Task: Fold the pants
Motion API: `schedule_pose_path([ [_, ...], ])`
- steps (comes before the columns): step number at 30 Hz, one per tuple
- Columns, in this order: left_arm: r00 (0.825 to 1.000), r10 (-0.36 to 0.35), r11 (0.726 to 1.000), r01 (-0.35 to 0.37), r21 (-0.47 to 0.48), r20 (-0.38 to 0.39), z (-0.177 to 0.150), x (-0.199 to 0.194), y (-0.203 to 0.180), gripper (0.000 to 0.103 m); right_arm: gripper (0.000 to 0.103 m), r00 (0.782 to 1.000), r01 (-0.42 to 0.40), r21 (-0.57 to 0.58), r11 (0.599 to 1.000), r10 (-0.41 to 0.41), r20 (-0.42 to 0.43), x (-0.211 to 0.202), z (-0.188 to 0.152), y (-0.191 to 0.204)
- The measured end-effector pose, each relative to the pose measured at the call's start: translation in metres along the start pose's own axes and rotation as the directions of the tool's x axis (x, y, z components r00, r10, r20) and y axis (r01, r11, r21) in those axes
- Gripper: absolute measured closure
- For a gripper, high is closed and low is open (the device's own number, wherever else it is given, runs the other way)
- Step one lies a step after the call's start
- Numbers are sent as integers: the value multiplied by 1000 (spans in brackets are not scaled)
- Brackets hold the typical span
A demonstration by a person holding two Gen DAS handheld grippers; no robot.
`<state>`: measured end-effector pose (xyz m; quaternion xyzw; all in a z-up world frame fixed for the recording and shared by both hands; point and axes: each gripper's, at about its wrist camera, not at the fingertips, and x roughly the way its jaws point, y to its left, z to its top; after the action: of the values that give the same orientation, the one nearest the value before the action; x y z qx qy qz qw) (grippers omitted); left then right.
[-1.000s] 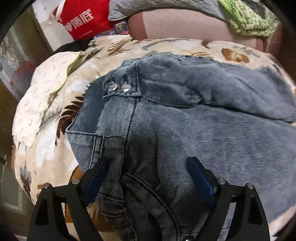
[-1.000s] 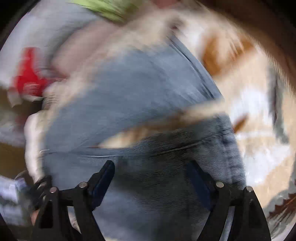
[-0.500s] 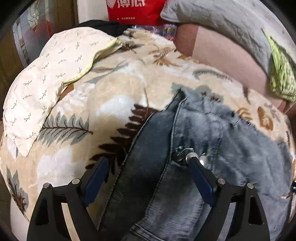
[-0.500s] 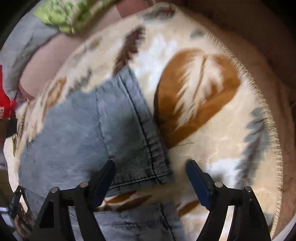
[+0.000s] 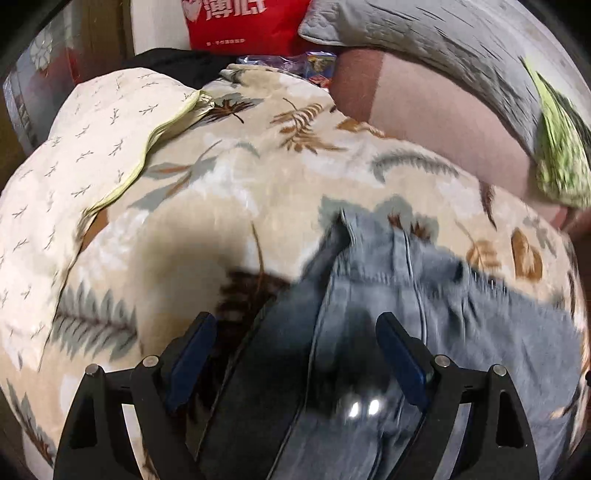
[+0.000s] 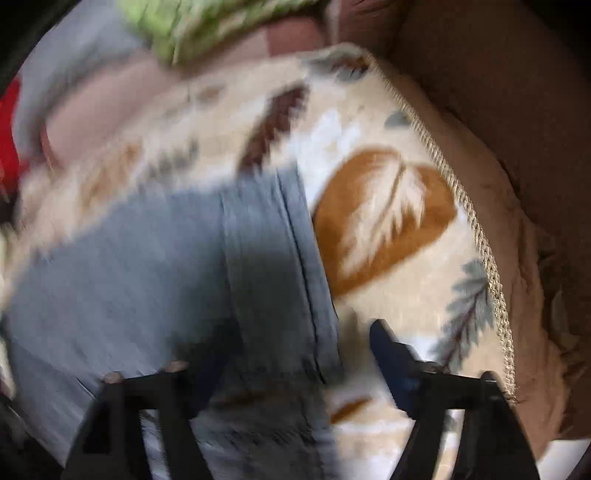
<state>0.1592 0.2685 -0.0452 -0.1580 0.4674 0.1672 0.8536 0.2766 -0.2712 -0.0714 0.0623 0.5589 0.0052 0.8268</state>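
While both claws gape empty over grey jeans (image 5: 461, 332), left claw (image 5: 295, 350), right claw (image 6: 291, 347), red bag (image 5: 240, 22) reading 薄.

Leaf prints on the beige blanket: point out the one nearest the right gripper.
The grey-green fern frond just beyond the right gripper's right finger, unlike the large orange-brown leaf farther away.

Leaf-print blanket (image 5: 236, 192), red bag (image 5: 243, 22), grey quilt (image 5: 424, 33).
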Motion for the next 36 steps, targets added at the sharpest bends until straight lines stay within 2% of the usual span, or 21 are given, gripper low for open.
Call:
schedule_pose_path([
  [3, 997, -70, 997, 69, -45, -15, 26, 14, -2, 15, 24, 996, -40, 2, 999, 40, 74, -16, 24, 1],
  [5, 995, -93, 995, 92, -43, -26, 41, 25, -11, 15, 24, 992, -113, 39, 993, 110, 60, -6, 38, -1],
  [9, 988, -136, 991, 135, -25, -68, 63, 51, -26, 16, 24, 986, -163, 76, 984, 160, 47, 2, 52, -2],
  [10, 985, -142, 989, 139, -43, -93, 66, 61, -26, 30, 24, 985, -172, 81, 982, 169, 46, 8, 54, 0],
  [11, 982, -147, 988, 142, -53, -114, 68, 68, -26, 55, 24, 984, -174, 81, 981, 171, 40, 12, 57, 1],
  [13, 979, -140, 990, 133, -56, -151, 70, 83, -28, 78, 24, 987, -162, 81, 984, 159, 33, 18, 64, -1],
  [15, 982, -116, 993, 110, -44, -147, 70, 87, -31, 81, 24, 987, -160, 88, 983, 158, 26, 23, 72, -3],
  [16, 982, -124, 992, 117, -53, -145, 70, 88, -31, 81, 24, 986, -167, 90, 982, 165, 29, 25, 76, -3],
  [18, 978, -146, 987, 135, -84, -151, 72, 90, -28, 69, 24, 985, -171, 87, 981, 168, 38, 22, 81, -3],
  [19, 973, -166, 984, 152, -96, -157, 72, 93, -28, 41, 24, 986, -168, 80, 983, 166, 34, 27, 87, 0],
  [20, 968, -186, 980, 171, -99, -170, 71, 95, -28, 27, 24, 987, -160, 71, 985, 159, 25, 31, 91, 3],
  [22, 967, -189, 982, 187, -27, -171, 69, 95, -38, 22, 27, 994, -110, 39, 993, 111, -22, 44, 95, 10],
  [23, 973, -147, 988, 155, 27, -179, 67, 96, -46, 22, 41, 993, -106, 37, 994, 108, -55, 52, 95, 13],
  [24, 975, -127, 989, 138, 49, -182, 66, 96, -50, 22, 50, 989, -115, 40, 993, 118, -90, 60, 93, 15],
  [27, 977, -112, 993, 118, 23, -180, 69, 95, -52, 24, 50, 993, -87, 13, 996, 88, -83, 65, 89, 19],
  [28, 978, -116, 993, 119, 5, -174, 70, 96, -50, 33, 50, 992, -89, 16, 996, 91, -83, 64, 90, 18],
  [29, 981, -102, 995, 102, -8, -166, 72, 96, -48, 54, 52, 992, -87, 7, 996, 87, -87, 64, 91, 18],
  [30, 983, -77, 997, 78, -5, -168, 74, 97, -46, 66, 54, 992, -84, 0, 997, 83, -90, 65, 91, 19],
  [31, 984, -64, 998, 64, -3, -167, 76, 96, -42, 85, 56, 993, -78, -10, 997, 77, -94, 66, 92, 20],
  [33, 980, -95, 995, 94, -13, -177, 81, 96, -40, 88, 70, 993, -77, -23, 997, 74, -97, 65, 92, 22],
  [36, 990, -67, 997, 72, 37, -120, 83, 85, -50, 89, 84, 994, -77, -43, 996, 73, -87, 63, 92, 30],
])
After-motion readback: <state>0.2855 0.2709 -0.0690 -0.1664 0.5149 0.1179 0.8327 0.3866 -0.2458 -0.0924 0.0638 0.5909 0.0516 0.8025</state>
